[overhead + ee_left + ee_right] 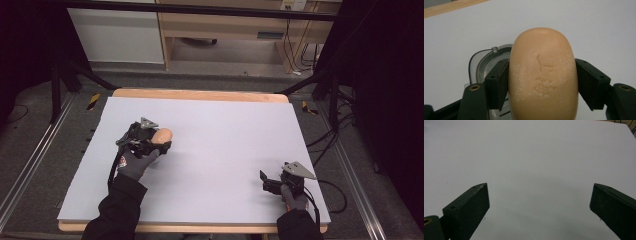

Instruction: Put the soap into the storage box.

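Right now the left claw point(159, 141) is clenched on a bar of soap point(163, 134). Left gripper view: both black pads point(499, 83) press flat against the long sides of the soap point(543, 75), one per side. The bar is tan, oval, with a stamped mark on its upper face and pale flecks on the surface. It sticks out forward past the jaw tips. A silvery metal dish point(487, 63) with a dark rim sits under the left jaw, just beneath and behind the soap; can't tell whether the soap touches it.

High view: the left hand point(136, 162) wears a grey glove with a black sleeve, and the grey three-cornered plate sits on top of the gripper. The soap points away from the person, over the left half of the white tabletop point(225, 130).

Right claw point(265, 181) is released, jaws spread wide with nothing between them. It sits low near the tabletop's front right corner, well apart from the left claw and the soap, pointing left toward them. Right gripper view: bare white tabletop point(536, 165) between and ahead of the two jaws.
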The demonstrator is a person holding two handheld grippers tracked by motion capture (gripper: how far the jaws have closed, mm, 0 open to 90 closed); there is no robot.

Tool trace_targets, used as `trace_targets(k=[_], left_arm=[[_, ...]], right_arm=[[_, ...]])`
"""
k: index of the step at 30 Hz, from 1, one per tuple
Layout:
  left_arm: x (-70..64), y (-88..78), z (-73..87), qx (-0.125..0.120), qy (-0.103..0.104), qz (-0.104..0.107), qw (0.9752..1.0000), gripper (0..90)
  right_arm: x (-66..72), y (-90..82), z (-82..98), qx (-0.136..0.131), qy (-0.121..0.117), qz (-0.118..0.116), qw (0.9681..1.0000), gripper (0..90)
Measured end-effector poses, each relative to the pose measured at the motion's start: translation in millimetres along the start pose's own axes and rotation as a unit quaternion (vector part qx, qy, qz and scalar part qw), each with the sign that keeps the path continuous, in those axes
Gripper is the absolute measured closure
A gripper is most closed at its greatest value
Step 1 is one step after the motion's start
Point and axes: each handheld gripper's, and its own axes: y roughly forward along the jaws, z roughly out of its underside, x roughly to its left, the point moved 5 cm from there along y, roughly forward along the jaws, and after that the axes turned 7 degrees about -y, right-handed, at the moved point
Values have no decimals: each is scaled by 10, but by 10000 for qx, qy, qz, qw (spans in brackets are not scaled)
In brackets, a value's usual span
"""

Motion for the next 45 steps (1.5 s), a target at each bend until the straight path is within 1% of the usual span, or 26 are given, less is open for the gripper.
trace_targets(k=[2, 5, 7, 11, 16, 19, 22, 30, 38, 40, 41, 45], left_arm=[[41, 2, 10, 18, -3, -25, 10000, 321], [98, 16, 24, -2, -112, -68, 9999, 321], [132, 18, 32, 14, -123, -114, 9999, 321], [173, 33, 42, 30, -142, -135, 9998, 321], [223, 72, 60, 63, -231, -195, 9995, 321], [248, 101, 79, 72, -251, -224, 9994, 321], [263, 124, 96, 115, -265, -230, 9993, 321], [294, 178, 114, 116, -298, -241, 9992, 321], [314, 248, 153, 191, -323, -273, 9989, 321], [324, 258, 161, 187, -349, -290, 9988, 321], [333, 254, 166, 224, -314, -297, 9988, 321], [341, 252, 174, 191, -340, -287, 9988, 321]], right_arm=[[-1, 1, 1, 8, -10, 0, 10000, 27], [0, 1, 2, 15, 0, -5, 10000, 28], [-1, 3, 2, 9, -13, 10, 10000, 27], [-3, 5, 3, 13, -16, 18, 10000, 28], [-3, 6, 3, 13, -21, 20, 10000, 27], [-3, 6, 3, 14, -21, 19, 10000, 27], [-3, 5, 3, 12, -20, 20, 10000, 27], [-2, 6, 3, 14, -19, 23, 10000, 28], [2, 2, 3, 21, -4, 0, 10000, 28], [-2, 5, 3, 17, -20, 16, 10000, 27], [1, 3, 3, 19, -9, 5, 10000, 28], [0, 4, 3, 23, -10, 9, 10000, 28]])
